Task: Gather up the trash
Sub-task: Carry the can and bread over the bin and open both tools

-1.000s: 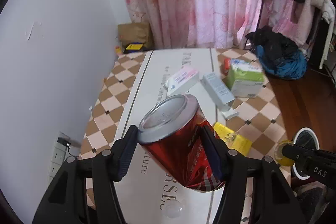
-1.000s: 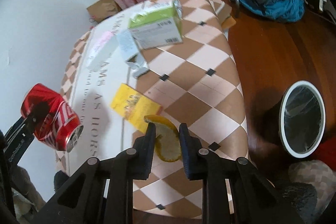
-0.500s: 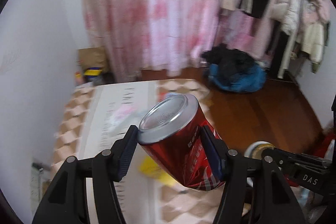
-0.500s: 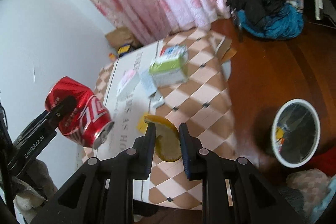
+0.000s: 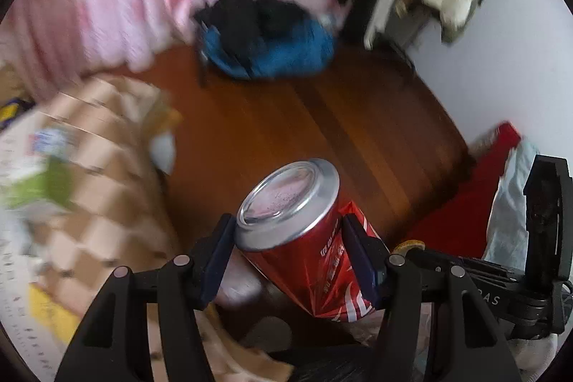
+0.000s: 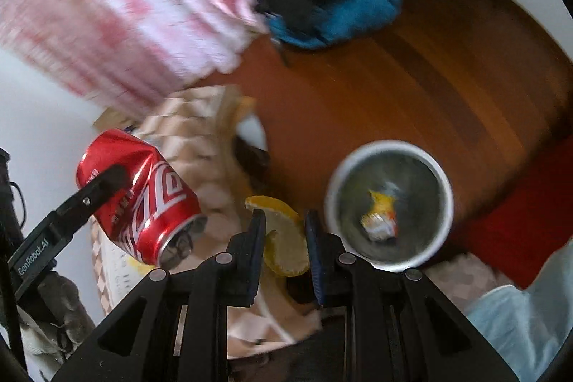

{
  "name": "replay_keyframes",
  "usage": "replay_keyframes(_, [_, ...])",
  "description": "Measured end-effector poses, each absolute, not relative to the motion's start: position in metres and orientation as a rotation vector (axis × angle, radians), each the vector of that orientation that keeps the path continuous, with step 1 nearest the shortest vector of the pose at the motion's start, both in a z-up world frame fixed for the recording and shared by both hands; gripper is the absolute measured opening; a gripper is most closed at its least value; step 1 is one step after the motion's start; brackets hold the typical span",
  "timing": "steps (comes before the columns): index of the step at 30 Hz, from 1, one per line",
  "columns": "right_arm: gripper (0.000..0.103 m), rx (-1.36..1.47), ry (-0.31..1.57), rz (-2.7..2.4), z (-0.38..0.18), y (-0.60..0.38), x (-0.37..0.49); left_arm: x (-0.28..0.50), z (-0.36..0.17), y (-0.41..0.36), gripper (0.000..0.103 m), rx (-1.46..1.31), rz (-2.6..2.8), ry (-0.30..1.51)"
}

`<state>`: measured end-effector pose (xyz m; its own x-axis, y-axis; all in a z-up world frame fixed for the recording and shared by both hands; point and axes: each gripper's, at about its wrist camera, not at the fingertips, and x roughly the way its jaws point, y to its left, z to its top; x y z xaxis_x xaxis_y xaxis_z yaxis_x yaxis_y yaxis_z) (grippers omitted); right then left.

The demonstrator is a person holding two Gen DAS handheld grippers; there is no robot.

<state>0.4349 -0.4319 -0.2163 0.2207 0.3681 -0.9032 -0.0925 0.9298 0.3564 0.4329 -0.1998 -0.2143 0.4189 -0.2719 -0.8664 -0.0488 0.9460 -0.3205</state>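
The left gripper (image 5: 288,238) is clamped on a dented red cola can (image 5: 308,238), silver end tipped away from the fingers. The right gripper (image 6: 284,238) pinches a curl of yellow citrus peel (image 6: 283,238) between its blue pads.

A second ago both pairs of tongs hung over the checkered table with the litter spread ahead of them. Now they have swung off its edge; the table (image 6: 200,138) sits back and to the left of the right tongs, and a white-rimmed bin (image 6: 388,206) lies just ahead and to their right, above the wooden floor (image 6: 412,77). I'd say pickup is done and the drop is next.

The right wrist view shows the bin, with a yellowish wrapper (image 6: 379,221) already in it, and the can from the side. The left wrist view shows no bin at all, only floor beyond the can and a blurred green box (image 5: 35,181) far to its left.
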Motion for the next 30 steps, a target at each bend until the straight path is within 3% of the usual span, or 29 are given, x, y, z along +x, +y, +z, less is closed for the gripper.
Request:
replay_keyframes(6, [0.024,0.306,1.443,0.185,-0.300,-0.498,0.468,0.477,-0.303,-0.249,0.058,-0.388,-0.220,1.359])
replay_keyframes(10, [0.024,0.351,1.492,0.113,-0.346,-0.521,0.479,0.489,-0.334,-0.268,0.059,-0.392,-0.216,1.425])
replay_keyframes(12, [0.024,0.353,1.509,0.089,-0.364,-0.525,0.482,0.494,-0.343,-0.270,0.065,-0.387,-0.204,1.453])
replay_keyframes(14, [0.028,0.361,1.521,0.072,-0.377,-0.529,0.485,0.495,-0.348,-0.268,0.086,-0.437,-0.201,1.457])
replay_keyframes(15, [0.029,0.368,1.531,0.069,-0.384,-0.529,0.484,0.495,-0.347,-0.266,0.090,-0.440,-0.194,1.451])
replay_keyframes(16, [0.034,0.372,1.536,0.068,-0.388,-0.529,0.483,0.493,-0.347,-0.267,0.094,-0.422,-0.183,1.447])
replay_keyframes(18, [0.052,0.364,1.542,0.070,-0.395,-0.527,0.483,0.488,-0.343,-0.269,0.096,-0.367,-0.163,1.438])
replay_keyframes(19, [0.069,0.345,1.543,0.061,-0.398,-0.525,0.483,0.486,-0.341,-0.271,0.096,-0.335,-0.149,1.430])
replay_keyframes(20, [0.079,0.312,1.544,0.052,-0.399,-0.521,0.483,0.483,-0.336,-0.273,0.096,-0.284,-0.124,1.417])
replay_keyframes(21, [0.082,0.279,1.545,0.043,-0.400,-0.520,0.482,0.483,-0.337,-0.270,0.096,-0.253,-0.106,1.410])
replay_keyframes(23, [0.101,0.204,1.559,0.015,-0.401,-0.515,0.480,0.479,-0.330,-0.274,0.096,-0.167,-0.057,1.392])
replay_keyframes(30, [0.103,0.084,1.594,-0.078,-0.396,-0.514,0.466,0.461,-0.314,-0.283,0.096,-0.042,-0.030,1.349])
